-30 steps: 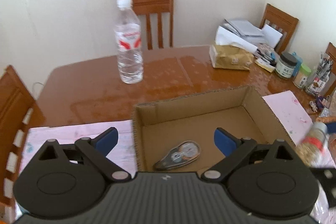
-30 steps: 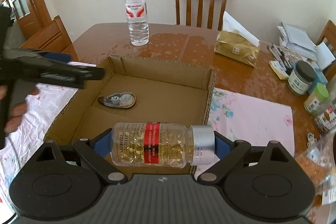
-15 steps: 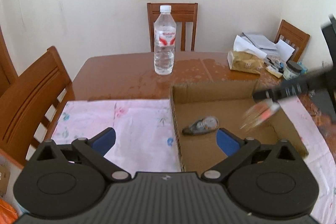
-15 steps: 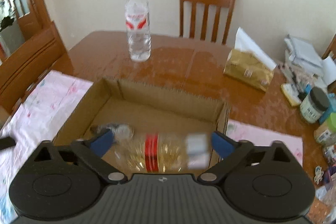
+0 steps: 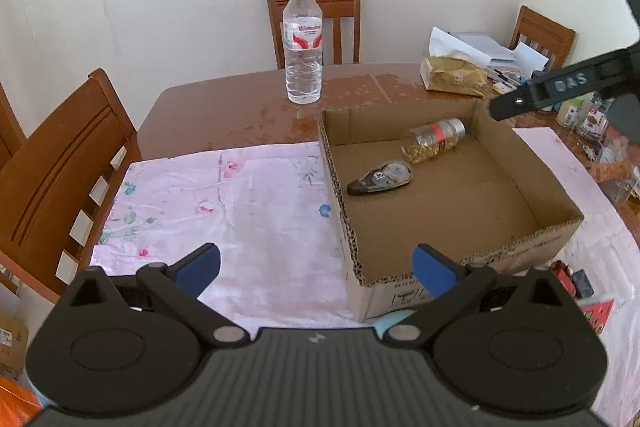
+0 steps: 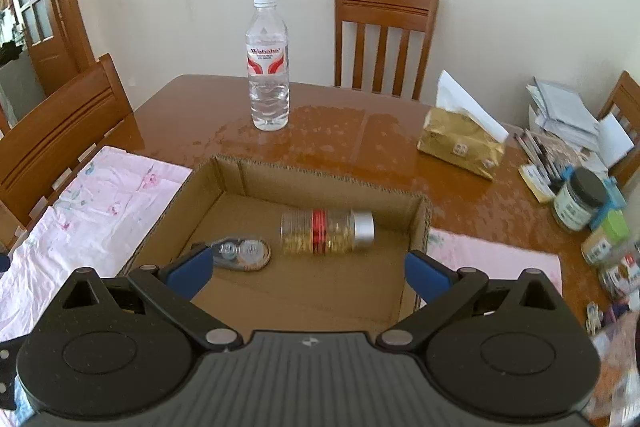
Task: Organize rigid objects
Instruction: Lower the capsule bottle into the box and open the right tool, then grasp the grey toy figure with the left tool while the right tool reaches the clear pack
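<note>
Pill bottle [image 6: 327, 231] dropped, now lying on side inside cardboard box [image 6: 420, 223], at 1 o'clock of tape dispenser [image 6: 240, 251]. Right gripper [image 6: 306, 269] released, empty, pulled back. Left gripper [image 5: 316, 267] spread, idle over pink cloth [image 5: 224, 203]. Second item boxed; next pick likely from clutter at 3 o'clock.

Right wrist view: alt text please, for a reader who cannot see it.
The open, empty right gripper hovers over a cardboard box where a capsule bottle lies on its side beside a correction tape dispenser. A water bottle stands upright on the wooden table behind the box.
</note>
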Tool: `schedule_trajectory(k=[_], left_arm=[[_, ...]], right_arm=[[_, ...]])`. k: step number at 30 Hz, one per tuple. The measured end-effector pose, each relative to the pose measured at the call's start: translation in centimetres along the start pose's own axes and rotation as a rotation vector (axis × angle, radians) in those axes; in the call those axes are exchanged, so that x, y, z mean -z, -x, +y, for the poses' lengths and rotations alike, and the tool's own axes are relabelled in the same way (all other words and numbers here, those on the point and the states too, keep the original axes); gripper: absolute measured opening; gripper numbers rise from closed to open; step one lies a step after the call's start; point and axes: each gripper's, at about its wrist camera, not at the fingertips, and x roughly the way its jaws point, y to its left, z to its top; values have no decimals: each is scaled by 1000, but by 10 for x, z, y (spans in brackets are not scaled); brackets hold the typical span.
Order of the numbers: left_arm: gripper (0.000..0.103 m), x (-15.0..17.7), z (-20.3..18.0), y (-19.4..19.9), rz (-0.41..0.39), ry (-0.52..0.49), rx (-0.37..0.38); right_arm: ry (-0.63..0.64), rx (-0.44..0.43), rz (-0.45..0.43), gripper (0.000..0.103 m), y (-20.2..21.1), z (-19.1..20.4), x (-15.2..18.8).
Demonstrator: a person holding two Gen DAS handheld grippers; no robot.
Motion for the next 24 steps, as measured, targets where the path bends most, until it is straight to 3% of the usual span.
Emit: schedule_trajectory(k=[9,18,24], left_arm=[[102,18,-8,4,12,-83,-53],[102,35,-7,4,46,-84,3],[102,43,-9,10,59,-91,28]], right_arm=[[-93,25,19,103,35,1,56],[-170,-30,97,103,35,4,130],[-162,-45,125,103,20,10,151]])
